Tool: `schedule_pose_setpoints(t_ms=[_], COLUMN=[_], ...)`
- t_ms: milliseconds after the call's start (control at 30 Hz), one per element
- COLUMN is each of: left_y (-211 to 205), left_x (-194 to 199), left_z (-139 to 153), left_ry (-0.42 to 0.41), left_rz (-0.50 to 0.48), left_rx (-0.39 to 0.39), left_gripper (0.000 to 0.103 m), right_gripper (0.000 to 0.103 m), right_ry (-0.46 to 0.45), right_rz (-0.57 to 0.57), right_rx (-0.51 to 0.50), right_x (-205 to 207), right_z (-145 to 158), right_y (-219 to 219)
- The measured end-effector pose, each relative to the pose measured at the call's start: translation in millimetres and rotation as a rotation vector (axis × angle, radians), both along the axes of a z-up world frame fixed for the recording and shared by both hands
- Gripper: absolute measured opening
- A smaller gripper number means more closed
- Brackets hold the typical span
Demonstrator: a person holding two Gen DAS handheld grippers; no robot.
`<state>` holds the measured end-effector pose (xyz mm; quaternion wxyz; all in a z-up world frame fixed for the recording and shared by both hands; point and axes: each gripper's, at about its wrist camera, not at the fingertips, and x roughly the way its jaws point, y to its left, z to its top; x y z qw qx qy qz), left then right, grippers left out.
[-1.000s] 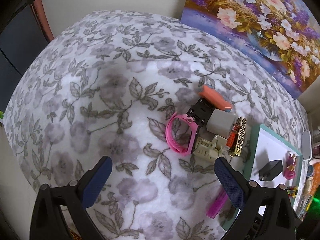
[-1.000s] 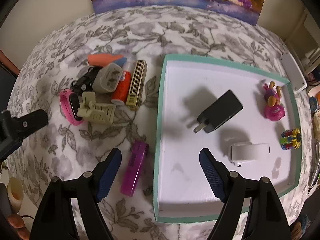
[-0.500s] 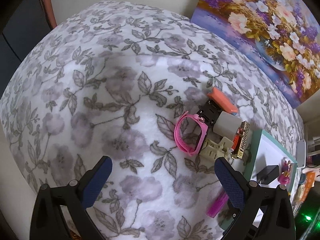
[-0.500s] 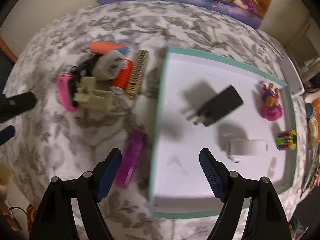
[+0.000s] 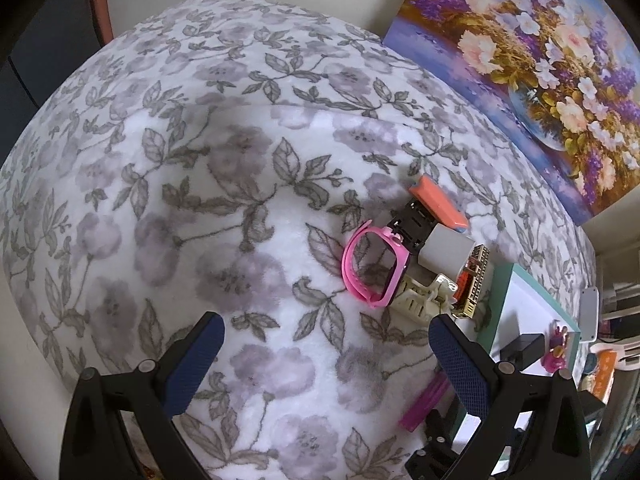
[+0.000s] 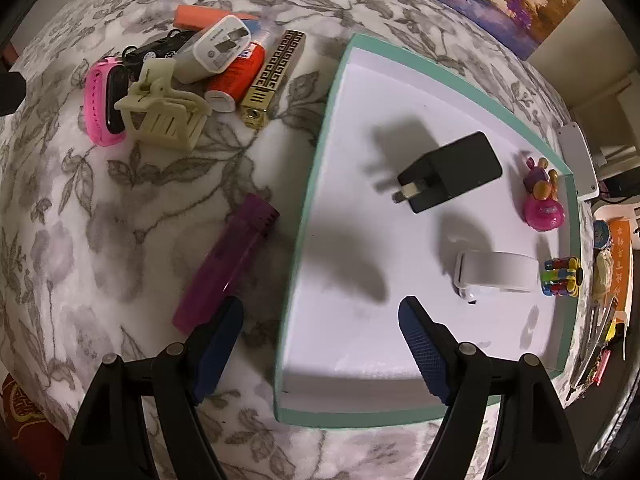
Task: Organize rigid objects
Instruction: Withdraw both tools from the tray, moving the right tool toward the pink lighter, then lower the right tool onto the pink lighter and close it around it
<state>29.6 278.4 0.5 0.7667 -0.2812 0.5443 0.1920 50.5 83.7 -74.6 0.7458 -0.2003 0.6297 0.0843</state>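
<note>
My right hand-held gripper (image 6: 320, 320): released, jaws wide apart and holding nothing; it hangs over the near rim of the tray, its left fingertip just beside the purple case.
My left hand-held gripper (image 5: 326, 338): released as well, empty, above the flowered cloth (image 5: 200, 200) and short of the pile.
Purple case (image 6: 226, 274): lies flat on the cloth, just left of the tray's wall, its long side running roughly along that wall; in the left view it shows as a magenta sliver (image 5: 424, 404) behind my right finger.
Tray (image 6: 320, 184): teal rim, white floor, resting on the cloth-covered bench.
Inside the tray, near: a white clip-like piece (image 6: 496, 274) lying flat, with a small many-coloured toy (image 6: 560, 276) just to its right.
Inside the tray, farther: a black plug adapter (image 6: 450, 178), prongs pointing left; a pink toy figure (image 6: 544, 196) near the right wall.
Pile on the cloth, left of the tray: cream claw clip (image 6: 160, 110) touching the pink watch (image 6: 102, 102); behind them a white charger (image 6: 214, 48) leaning on a red cylinder (image 6: 236, 76); a gold patterned lighter (image 6: 274, 76) beside that, closest to the tray.
Back of the pile: a black item (image 6: 154, 48), partly hidden, and an orange block (image 6: 204, 16).
Farthest: a flower painting (image 5: 540, 60) standing against the wall.
</note>
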Motion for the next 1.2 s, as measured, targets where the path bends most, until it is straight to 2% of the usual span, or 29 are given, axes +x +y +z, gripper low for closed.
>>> schedule_pose_setpoints(t_ms=[433, 633, 733, 933, 1200], left_y=[16, 22, 22, 24, 29], left_x=[-4, -6, -6, -6, -8], left_z=[-5, -5, -5, -10, -14], left_ry=[0.020, 0.023, 0.021, 0.032, 0.036], left_rz=[0.030, 0.044, 0.043, 0.053, 0.071], left_rx=[0.011, 0.012, 0.012, 0.003, -0.015], left_gripper=[0.103, 0.103, 0.103, 0.103, 0.103], right_gripper=[0.081, 0.081, 0.081, 0.081, 0.081], right_ry=[-0.066, -0.115, -0.098, -0.031, 0.026], right_rz=[0.006, 0.021, 0.019, 0.058, 0.052], right_rx=[0.063, 0.186, 0.277, 0.354, 0.370], right_x=[6, 6, 11, 17, 22], right_z=[11, 46, 52, 40, 22], right_y=[37, 28, 22, 30, 31])
